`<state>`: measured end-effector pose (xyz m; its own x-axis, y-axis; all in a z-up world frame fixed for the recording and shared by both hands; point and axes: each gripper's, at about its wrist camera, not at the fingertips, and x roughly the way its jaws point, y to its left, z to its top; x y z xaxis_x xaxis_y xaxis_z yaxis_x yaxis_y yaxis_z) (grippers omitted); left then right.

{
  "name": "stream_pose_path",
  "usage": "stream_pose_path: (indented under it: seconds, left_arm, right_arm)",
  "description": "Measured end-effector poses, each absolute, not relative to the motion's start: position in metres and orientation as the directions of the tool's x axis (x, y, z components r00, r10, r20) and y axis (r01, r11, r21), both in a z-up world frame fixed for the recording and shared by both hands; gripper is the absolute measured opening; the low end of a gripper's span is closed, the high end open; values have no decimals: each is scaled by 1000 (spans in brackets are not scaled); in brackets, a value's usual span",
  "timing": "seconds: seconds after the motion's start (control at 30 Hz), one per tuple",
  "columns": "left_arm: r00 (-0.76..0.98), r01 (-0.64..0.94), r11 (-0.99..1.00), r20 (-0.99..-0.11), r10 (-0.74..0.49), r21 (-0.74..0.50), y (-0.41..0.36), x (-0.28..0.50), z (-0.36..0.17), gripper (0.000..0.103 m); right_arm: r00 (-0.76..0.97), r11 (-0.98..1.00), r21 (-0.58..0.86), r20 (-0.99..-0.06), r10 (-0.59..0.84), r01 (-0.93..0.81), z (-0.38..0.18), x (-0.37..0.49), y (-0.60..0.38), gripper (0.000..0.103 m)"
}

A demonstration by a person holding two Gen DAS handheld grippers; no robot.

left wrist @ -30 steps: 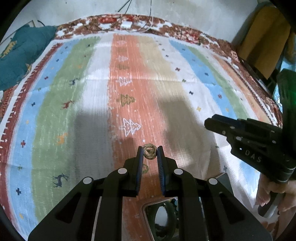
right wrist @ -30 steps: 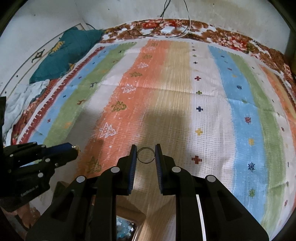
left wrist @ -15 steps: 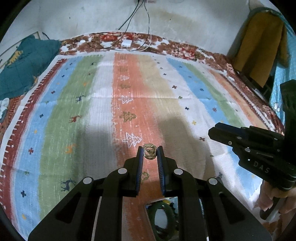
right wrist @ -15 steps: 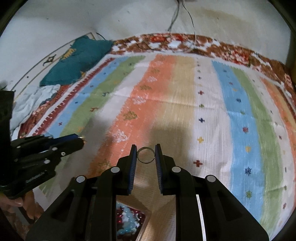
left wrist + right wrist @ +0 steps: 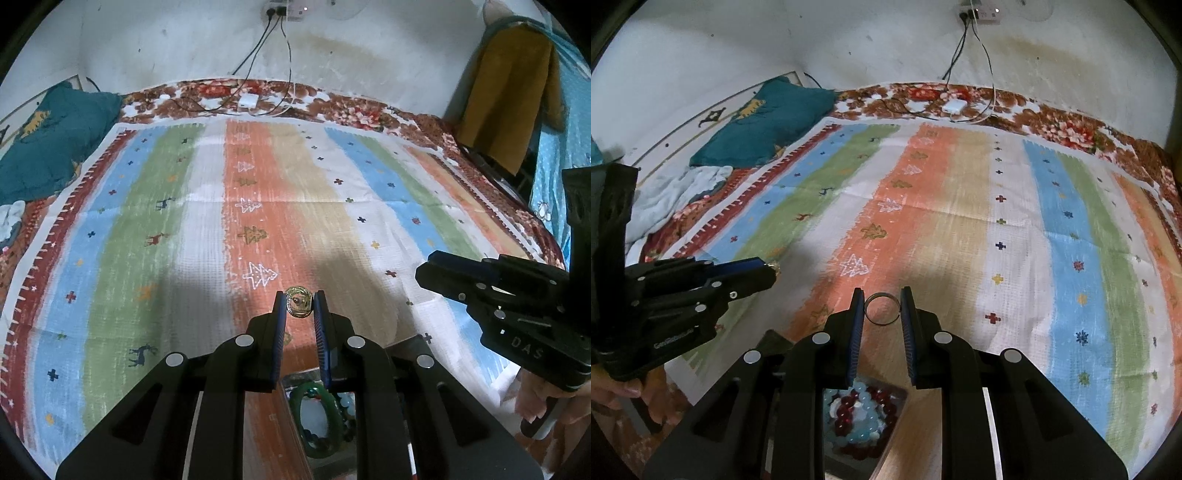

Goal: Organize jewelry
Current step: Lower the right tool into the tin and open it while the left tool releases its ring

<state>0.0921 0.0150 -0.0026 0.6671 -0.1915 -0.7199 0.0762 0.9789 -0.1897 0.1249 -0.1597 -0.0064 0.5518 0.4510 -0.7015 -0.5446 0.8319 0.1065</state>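
Rings both lifted higher off striped rug (image 5: 155,236) w/ me: left tongs (image 5: 300,303) pinch gold ring (image 5: 300,305), right tongs (image 5: 882,303) pinch plain band (image 5: 882,309); box next.

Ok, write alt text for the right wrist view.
The right gripper pinches a thin silver ring above a striped bedspread. The left gripper sits at left; a beaded bracelet lies in a box below.

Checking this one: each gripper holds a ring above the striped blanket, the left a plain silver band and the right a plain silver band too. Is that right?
Not quite. The left gripper holds a gold ring with an ornate face, as the left wrist view shows. The right gripper does hold a plain silver band, both above the striped blanket.
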Motion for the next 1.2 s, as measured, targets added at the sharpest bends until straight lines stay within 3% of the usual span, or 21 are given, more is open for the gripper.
stream_pose_path:
  seconds: [1.2]
  left_arm:
    - [679, 170, 978, -705, -202, -116, -14, 33, -3, 15]
  right_arm:
    - [455, 756, 240, -675, 581, -609, -7, 73, -174, 20]
